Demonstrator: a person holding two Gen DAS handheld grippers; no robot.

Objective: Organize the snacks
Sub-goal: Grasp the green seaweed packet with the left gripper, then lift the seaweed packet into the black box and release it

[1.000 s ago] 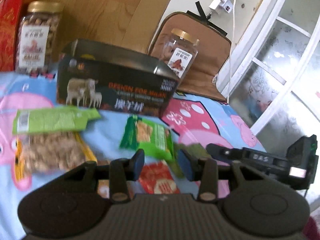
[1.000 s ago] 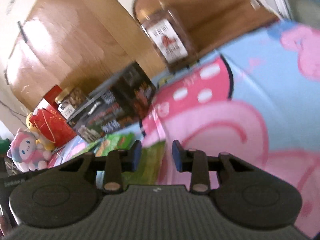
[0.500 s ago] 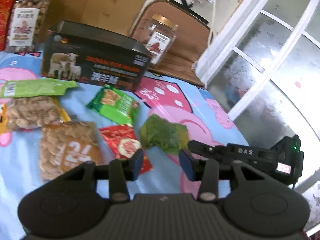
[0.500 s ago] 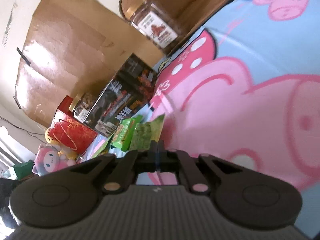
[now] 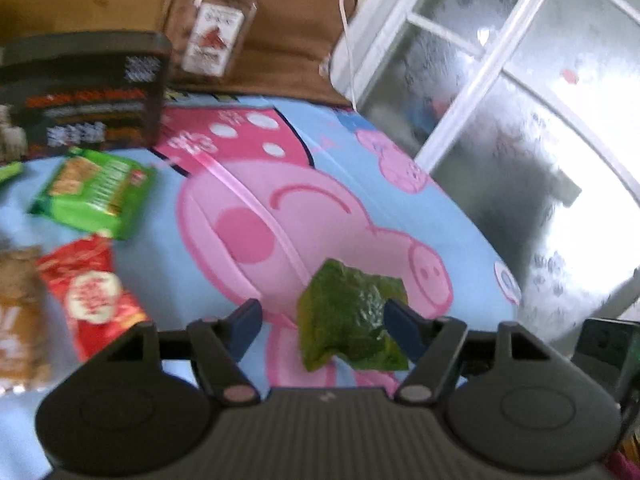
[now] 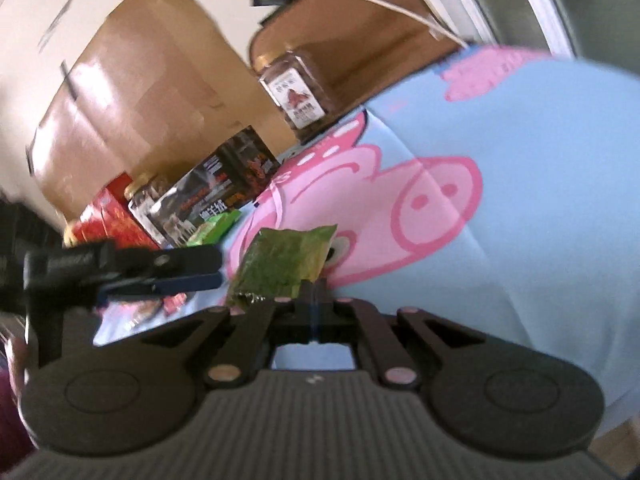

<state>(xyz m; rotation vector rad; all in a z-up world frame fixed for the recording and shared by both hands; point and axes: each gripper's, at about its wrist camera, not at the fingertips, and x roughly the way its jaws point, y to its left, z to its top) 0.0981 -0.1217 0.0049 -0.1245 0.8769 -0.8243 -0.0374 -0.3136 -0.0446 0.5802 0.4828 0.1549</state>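
Note:
My right gripper (image 6: 314, 294) is shut on the edge of a dark green snack packet (image 6: 286, 264) and holds it up over the pink-pig cloth. The same packet (image 5: 352, 320) hangs between the wide-open jaws of my left gripper (image 5: 324, 320), not clamped by them. In the left wrist view a green cracker pack (image 5: 94, 192), a red snack pack (image 5: 90, 294) and a brown nut bag (image 5: 18, 316) lie on the cloth at the left. The left gripper (image 6: 188, 270) shows side-on in the right wrist view.
A black box with sheep print (image 5: 80, 92) and a clear nut jar (image 5: 216, 32) stand at the back. A brown board (image 5: 280, 40) leans behind the jar. A window (image 5: 520, 100) is at the right past the table edge. A red box (image 6: 108, 216) stands far left.
The right gripper closed on the green packet and lifted it off the cloth. The left gripper swung right and opened wider, so the packet now hangs between its jaws.

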